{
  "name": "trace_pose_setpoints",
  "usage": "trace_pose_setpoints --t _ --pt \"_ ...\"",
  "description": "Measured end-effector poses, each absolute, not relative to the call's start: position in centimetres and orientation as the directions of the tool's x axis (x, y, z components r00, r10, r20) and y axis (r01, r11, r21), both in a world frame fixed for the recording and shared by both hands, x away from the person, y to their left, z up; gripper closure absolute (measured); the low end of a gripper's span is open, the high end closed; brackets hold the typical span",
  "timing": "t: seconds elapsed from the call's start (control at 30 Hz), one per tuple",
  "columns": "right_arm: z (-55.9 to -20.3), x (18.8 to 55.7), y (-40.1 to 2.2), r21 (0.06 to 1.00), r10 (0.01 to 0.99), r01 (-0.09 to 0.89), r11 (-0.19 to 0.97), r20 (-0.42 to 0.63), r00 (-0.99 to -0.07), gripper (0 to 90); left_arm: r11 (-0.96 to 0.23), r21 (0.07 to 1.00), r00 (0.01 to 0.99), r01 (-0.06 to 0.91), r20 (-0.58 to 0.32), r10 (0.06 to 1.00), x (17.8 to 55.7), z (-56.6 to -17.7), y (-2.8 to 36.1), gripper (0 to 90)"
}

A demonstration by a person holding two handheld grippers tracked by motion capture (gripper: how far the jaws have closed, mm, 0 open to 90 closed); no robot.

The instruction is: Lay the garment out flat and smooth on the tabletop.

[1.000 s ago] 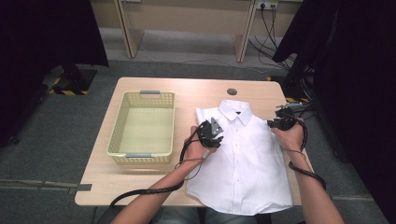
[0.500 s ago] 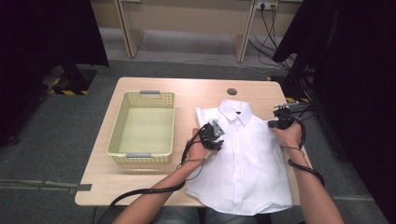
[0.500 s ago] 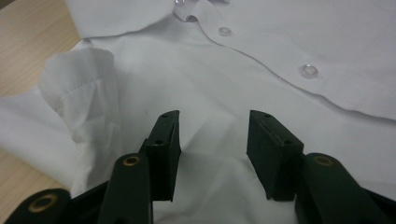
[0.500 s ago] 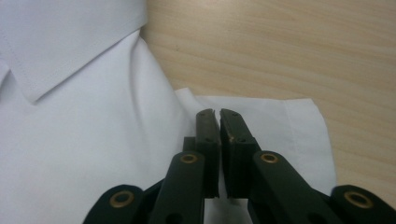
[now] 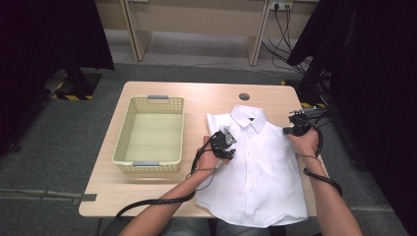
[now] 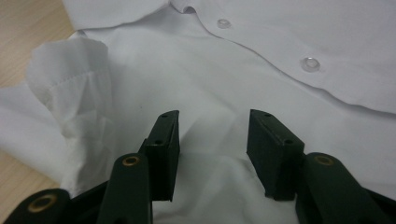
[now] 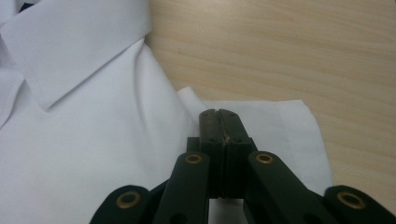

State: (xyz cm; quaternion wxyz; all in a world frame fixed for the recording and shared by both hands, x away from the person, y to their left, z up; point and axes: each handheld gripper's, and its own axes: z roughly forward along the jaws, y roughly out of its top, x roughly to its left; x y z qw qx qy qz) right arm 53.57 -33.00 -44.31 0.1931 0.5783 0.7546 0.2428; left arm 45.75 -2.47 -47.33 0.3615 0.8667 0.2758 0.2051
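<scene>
Shirt (image 5: 255,172) lies flat and face up on the table (image 5: 196,101), white, collar pointing away from the person and hem hanging just over the near edge. It fills the right half of the table, with a pale yellow basket (image 5: 150,132) standing apart from it on the left.

Over the shirt's left chest, as seen from the person's side, sits the left claw (image 5: 222,146), right by the sleeve. In the left gripper view its jaws are spread, with the white cloth (image 6: 215,84) lying under and between them; the pads do not press on anything, and a rumpled fold of sleeve (image 6: 70,88) rises just beside the left jaw. The button placket runs across the upper right of that view.

At the shirt's opposite shoulder, near the table's right edge, is the right claw (image 5: 297,128). Its jaws have just been closing, and in the right gripper view they stand pressed together (image 7: 218,122), tips over the folded sleeve edge (image 7: 289,126) beside the collar (image 7: 74,42). Whether cloth is caught between the pads cannot be told; bare wood shows just beyond the sleeve.
</scene>
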Motion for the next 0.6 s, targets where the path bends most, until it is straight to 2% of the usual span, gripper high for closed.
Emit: trace_pose_setpoints --t 0.37,0.6 --pt "-42.2 53.2 -33.7 0.667 0.979 0.726 0.169 -0.025 -0.205 89.4 -0.59 0.738 0.76 0.327 0.165 0.628 45.5 -47.3 -2.5 54.2" --pt "-41.2 52.8 -34.9 0.711 0.99 0.695 0.106 -0.013 -0.137 89.4 -0.591 0.738 0.757 0.326 0.17 0.631 45.4 -47.3 -2.5 54.3"
